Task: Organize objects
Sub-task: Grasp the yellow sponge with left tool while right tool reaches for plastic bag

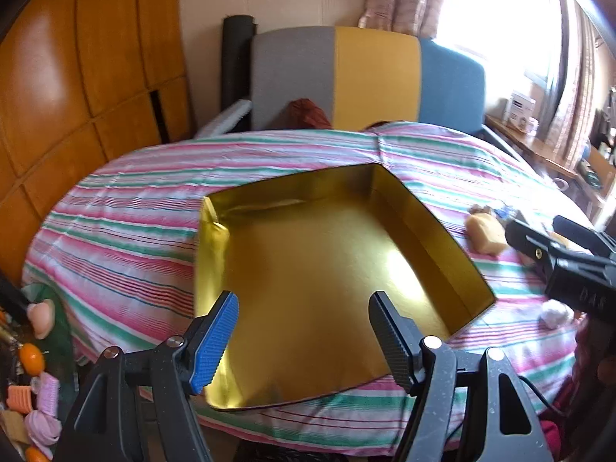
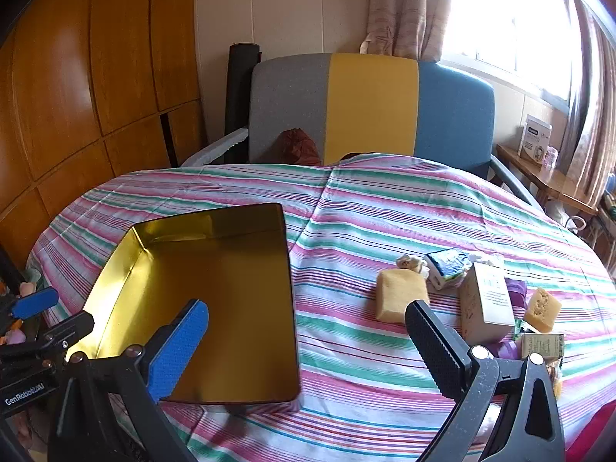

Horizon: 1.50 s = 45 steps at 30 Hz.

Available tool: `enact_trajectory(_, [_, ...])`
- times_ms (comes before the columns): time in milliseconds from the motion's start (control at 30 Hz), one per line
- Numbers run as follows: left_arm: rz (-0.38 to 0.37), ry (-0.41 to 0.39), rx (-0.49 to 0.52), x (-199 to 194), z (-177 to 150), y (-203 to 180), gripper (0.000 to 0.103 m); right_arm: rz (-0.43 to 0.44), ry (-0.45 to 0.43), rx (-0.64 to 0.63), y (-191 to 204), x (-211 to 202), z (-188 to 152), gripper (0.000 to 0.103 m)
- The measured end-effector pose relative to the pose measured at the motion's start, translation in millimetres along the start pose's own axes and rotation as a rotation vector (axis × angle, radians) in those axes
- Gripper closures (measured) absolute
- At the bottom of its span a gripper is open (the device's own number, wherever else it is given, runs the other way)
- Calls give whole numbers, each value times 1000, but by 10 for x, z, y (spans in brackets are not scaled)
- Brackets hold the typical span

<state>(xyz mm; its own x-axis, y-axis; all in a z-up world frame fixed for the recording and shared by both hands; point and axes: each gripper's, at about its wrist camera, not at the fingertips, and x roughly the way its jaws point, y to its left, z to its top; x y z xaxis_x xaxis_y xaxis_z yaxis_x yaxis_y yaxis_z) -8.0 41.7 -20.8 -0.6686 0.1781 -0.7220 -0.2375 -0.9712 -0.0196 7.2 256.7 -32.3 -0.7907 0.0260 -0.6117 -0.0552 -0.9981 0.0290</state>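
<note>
An empty gold-lined box (image 1: 308, 261) lies open on the striped tablecloth (image 1: 123, 231); it also shows in the right wrist view (image 2: 215, 292). My left gripper (image 1: 304, 312) is open and empty over the box's near edge. My right gripper (image 2: 308, 315) is open and empty above the cloth, between the box and a cluster of objects: a yellow sponge (image 2: 400, 294), a blue-and-white packet (image 2: 446, 265), a cream carton (image 2: 485, 300), a cheese-like wedge (image 2: 543, 310) and a small labelled box (image 2: 541, 346). The sponge also shows in the left wrist view (image 1: 487, 233).
A grey, yellow and blue chair (image 2: 369, 107) stands behind the table. Wooden panelling (image 2: 77, 96) fills the left. Small toys and hair rollers (image 1: 34, 396) lie lower left, off the table. A side shelf with a white box (image 2: 535, 142) stands at right by the window.
</note>
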Motion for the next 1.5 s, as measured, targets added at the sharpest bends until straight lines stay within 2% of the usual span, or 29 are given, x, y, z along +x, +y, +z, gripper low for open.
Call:
enact_trajectory(167, [-140,82,-25,106,26,-88,32,-17,-4,89,-438,-114,40,0])
enact_trajectory(267, [-178,75,27,126,21,-256,32,-77,-8,166,-846,-215,56,0])
enact_trajectory(400, [-281,83,61,133,132,-409,32,-165,-11,271,-1427,-330,50,0])
enact_trajectory(600, [-341,144,130,225,420,-761,32,-252,-29,414,-2195,-418,-6,0])
enact_trajectory(767, [-387,185,192,390,676,-1189,32,-241,-43,480,-2519,-364,-175,0])
enact_trajectory(967, [-372,253,264,842,885,-1777,32,-158,-63,601,-2713,-365,-312,0])
enact_trajectory(1033, [-359,304,266,1073,921,-1957,32,-137,-60,618,-2726,-351,-320,0])
enact_trajectory(1200, [-340,373,270,1517,947,-2285,31,-108,-51,600,-2698,-317,-301,0])
enact_trajectory(1333, [-295,425,270,1834,956,-2478,30,-86,-42,585,-2669,-289,-291,0])
enact_trajectory(1500, [-276,466,262,2070,932,-2603,30,-71,-37,598,-2690,-275,-306,0])
